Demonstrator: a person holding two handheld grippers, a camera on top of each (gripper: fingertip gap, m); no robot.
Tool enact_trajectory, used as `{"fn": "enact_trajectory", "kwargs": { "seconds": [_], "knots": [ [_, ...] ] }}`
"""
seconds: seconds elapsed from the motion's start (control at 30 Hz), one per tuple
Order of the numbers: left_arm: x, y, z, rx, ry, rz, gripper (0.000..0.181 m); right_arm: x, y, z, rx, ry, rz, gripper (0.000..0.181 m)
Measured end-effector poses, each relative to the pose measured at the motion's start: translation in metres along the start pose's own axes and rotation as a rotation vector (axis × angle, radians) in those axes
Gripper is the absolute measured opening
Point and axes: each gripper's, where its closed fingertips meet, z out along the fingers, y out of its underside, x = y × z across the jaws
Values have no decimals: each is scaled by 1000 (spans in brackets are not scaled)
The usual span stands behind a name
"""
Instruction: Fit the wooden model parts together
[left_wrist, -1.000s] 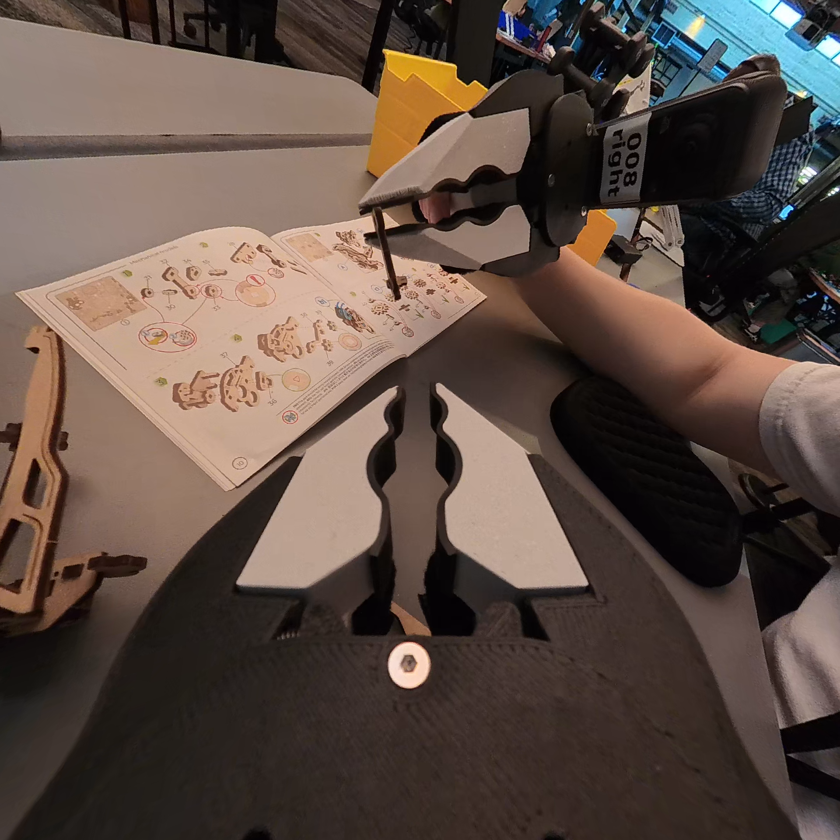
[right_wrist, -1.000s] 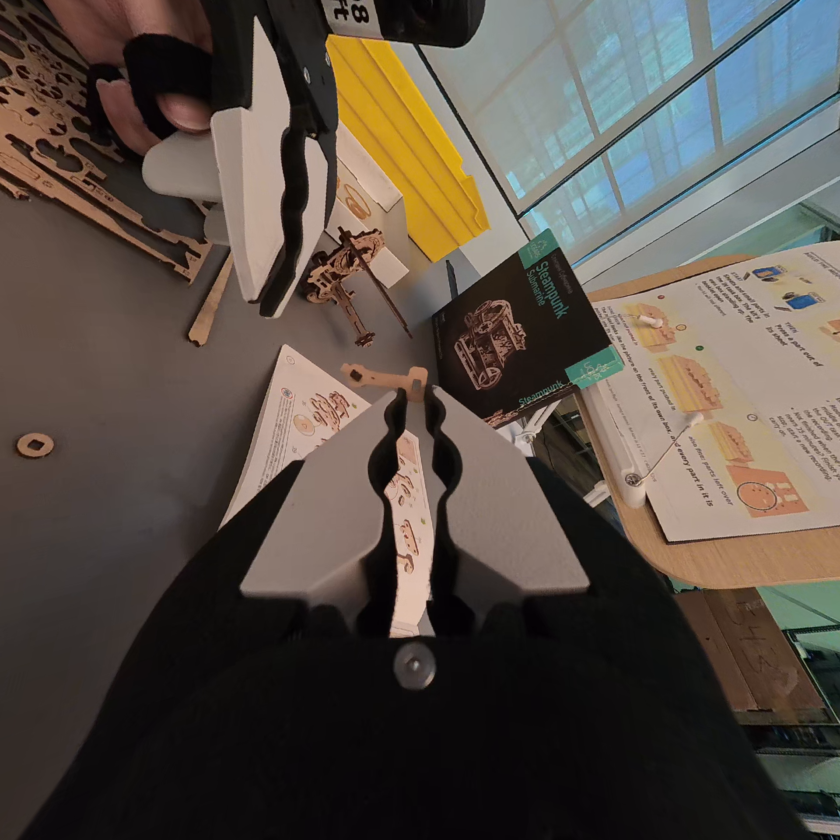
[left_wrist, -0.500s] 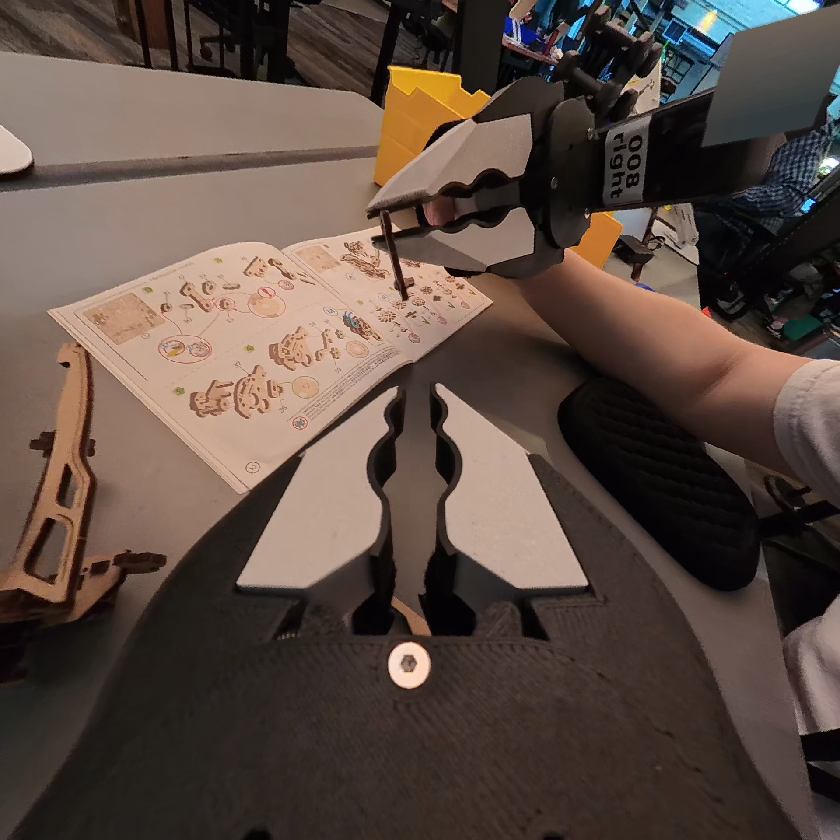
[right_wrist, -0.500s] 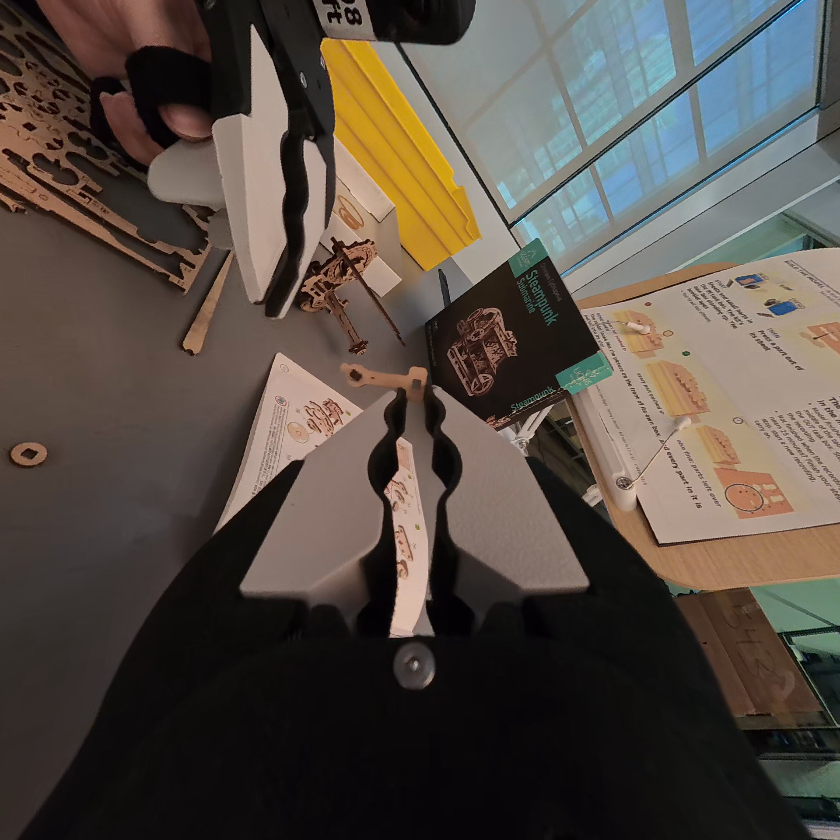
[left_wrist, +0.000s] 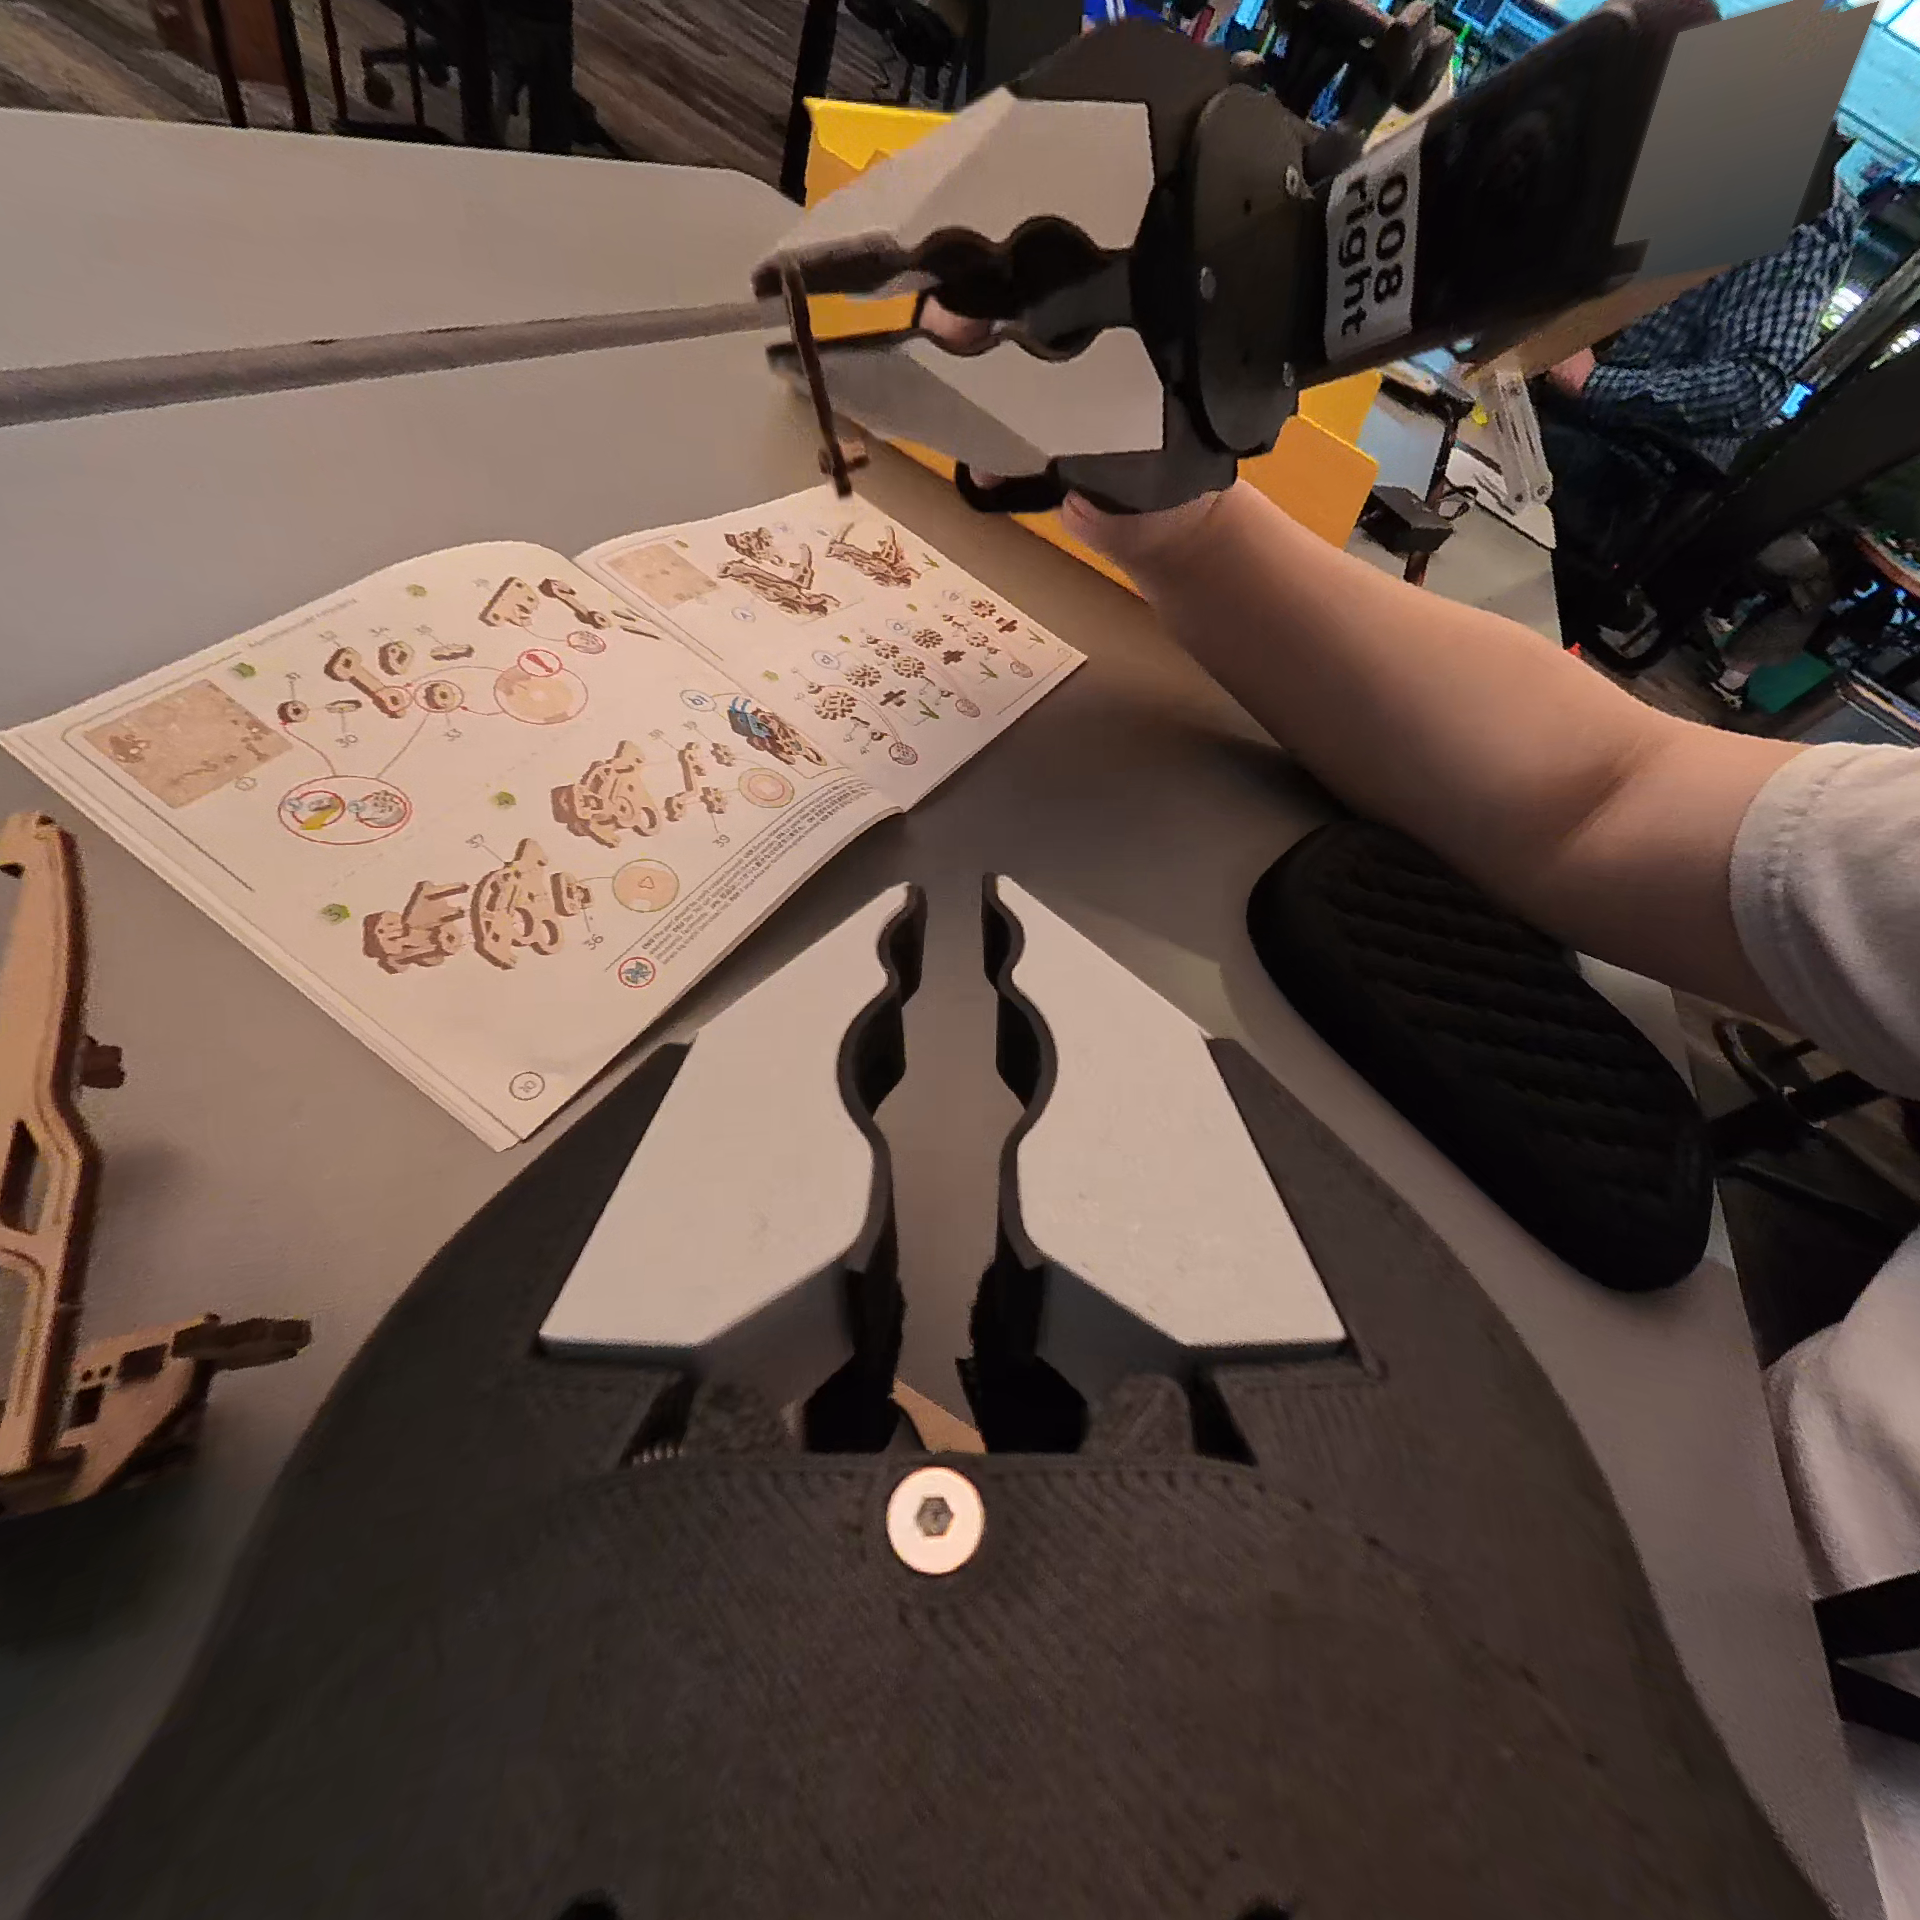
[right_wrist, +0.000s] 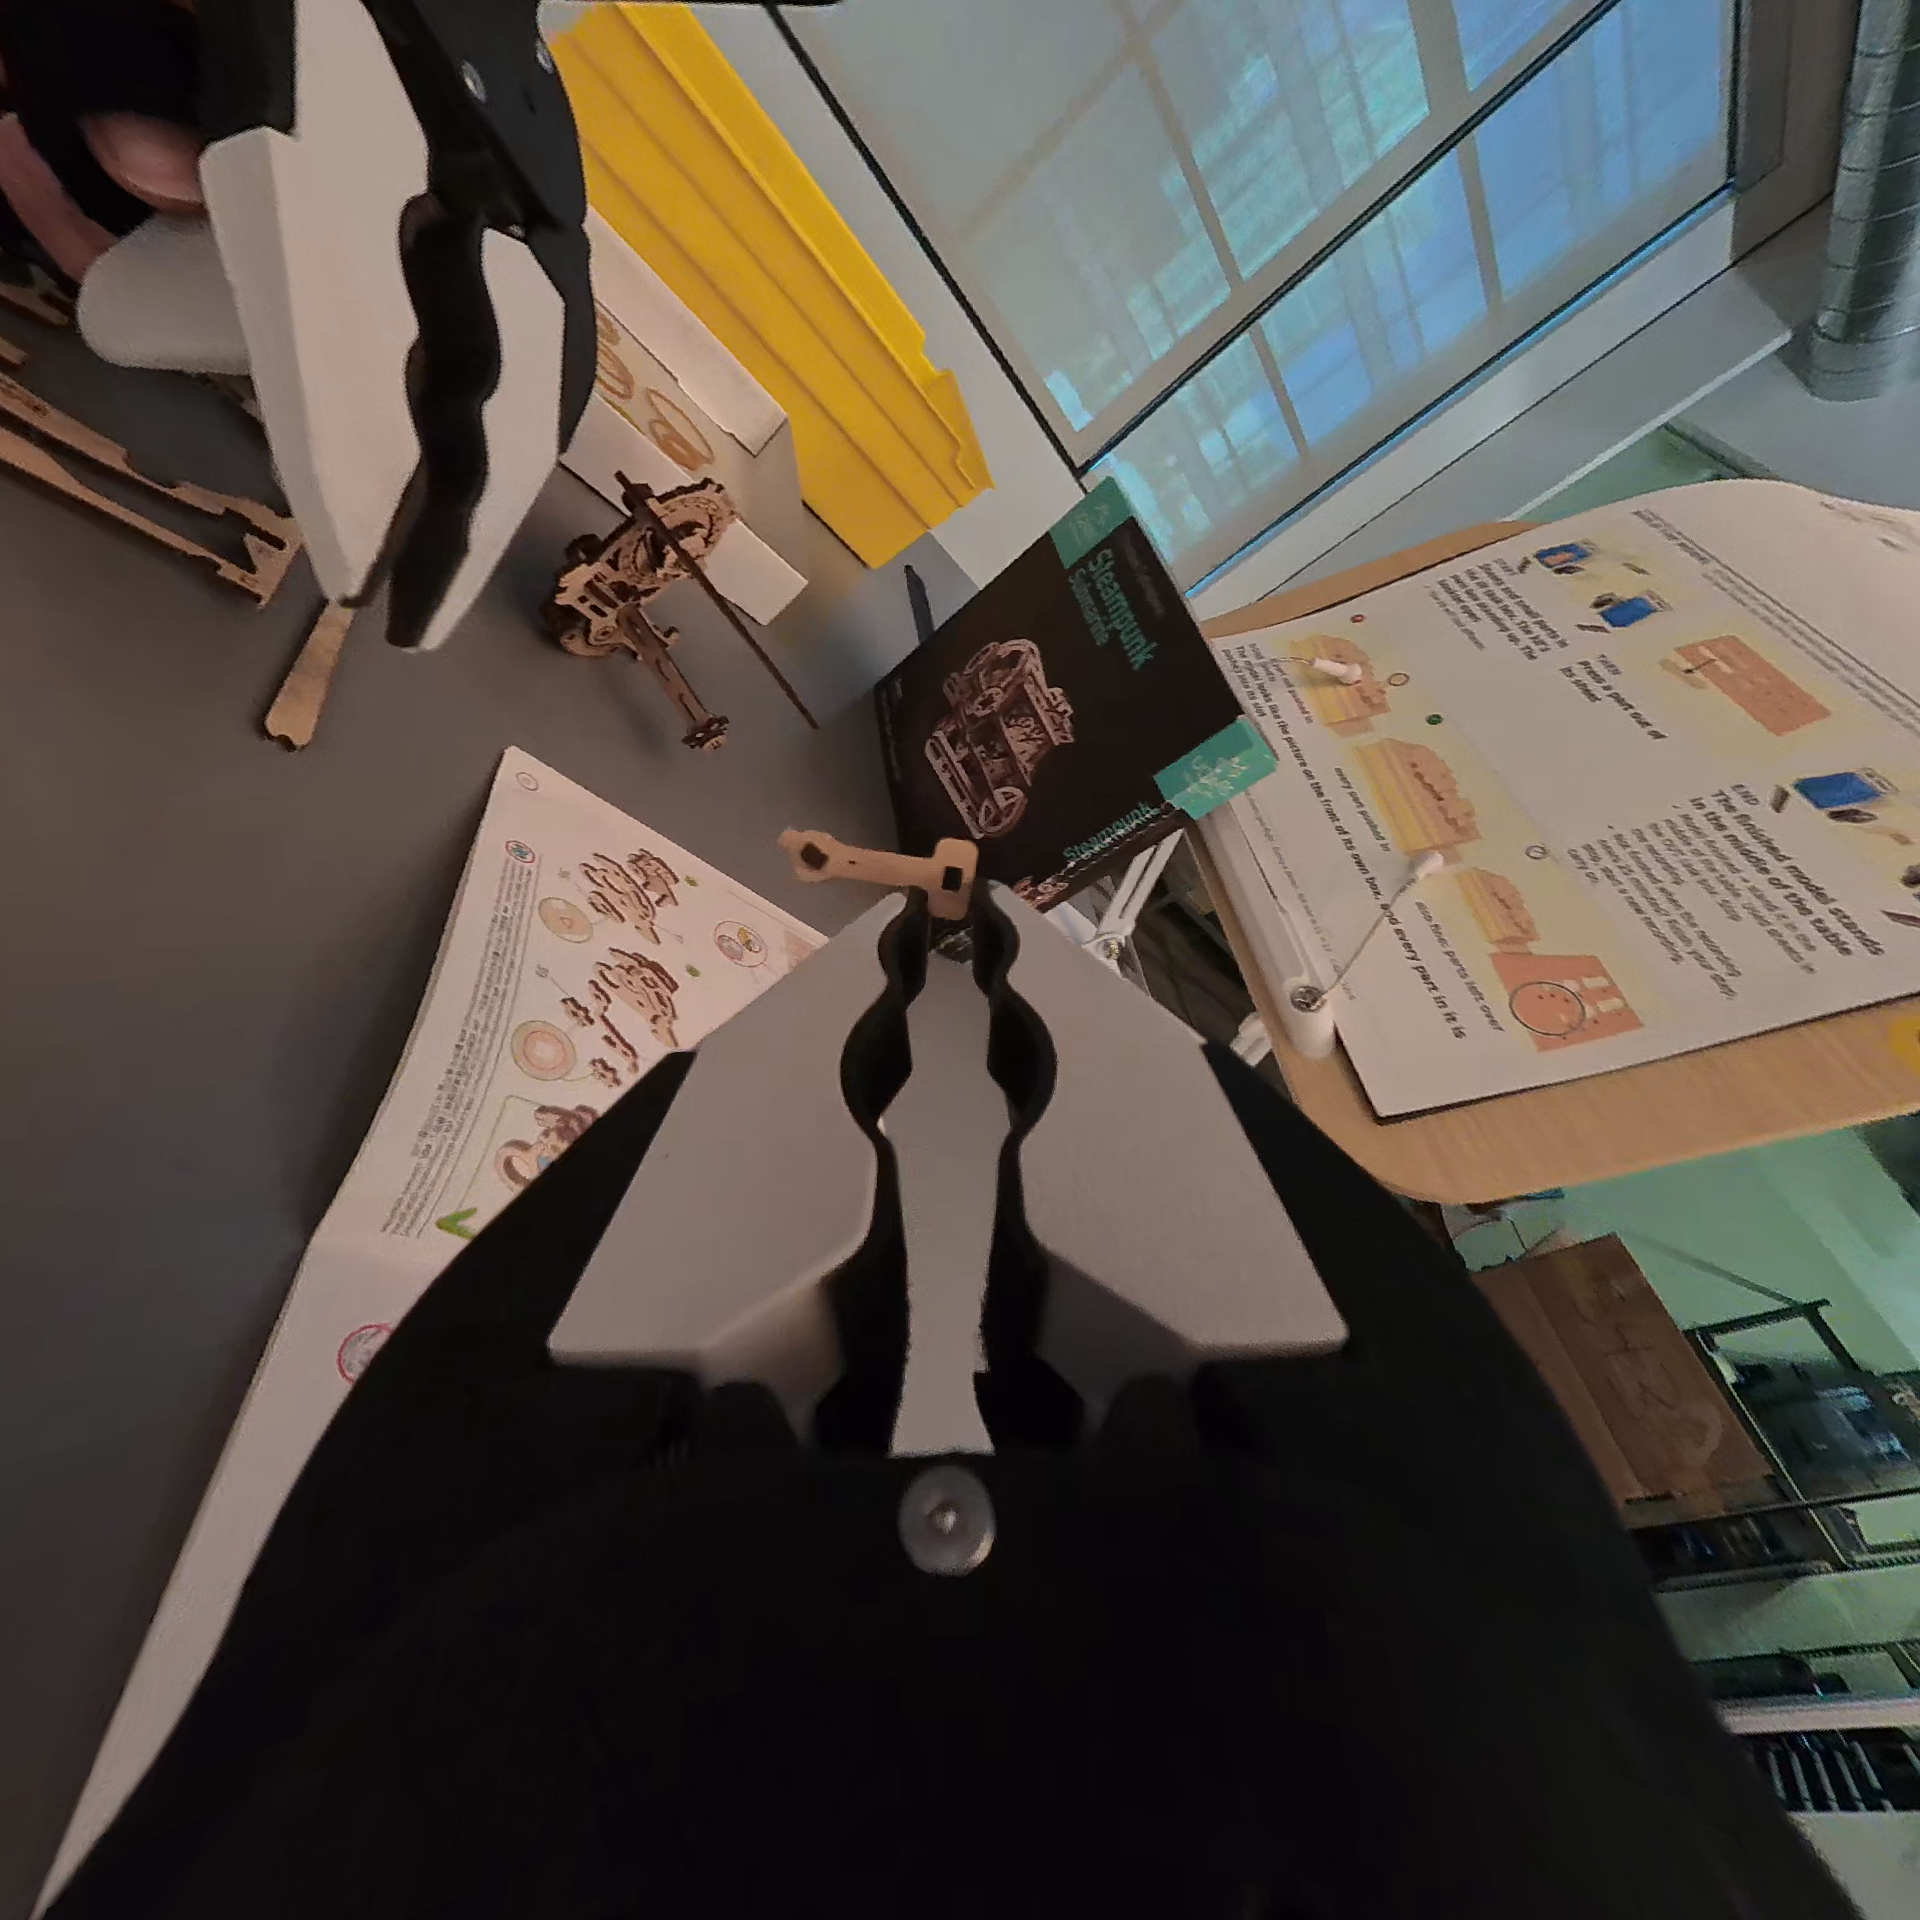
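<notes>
My right gripper is shut on one end of a small light wooden lever that sticks out to the left. In the left wrist view this gripper holds the lever in the air above the open instruction booklet. My left gripper is closed to a narrow slit with nothing seen between its tips. It hangs over the table at the top left of the right wrist view. A partly built wooden model stands just beyond it. A wooden frame piece lies at the left.
A loose wooden strip and punched-out sheets lie under the left gripper. A white box, a yellow bin and the black kit box stand behind. An instruction board is at the right. A black pad lies under the forearm. About 11 cm separates my left fingertips from my right.
The right gripper has lifted the lever higher above the booklet and turned. The left gripper has shifted slightly; both keep the same closure.
</notes>
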Motion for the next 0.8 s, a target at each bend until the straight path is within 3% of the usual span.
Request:
{"fn": "enact_trajectory", "kwargs": {
  "seconds": [0.53,0.8],
  "knots": [
    [16,17,9,-102,30,162,8,11,2,-8,-5,30,-1,6],
    [16,20,10,-114,36,155,8,11,3,-8,-9,31,2,7]
  ]
}}
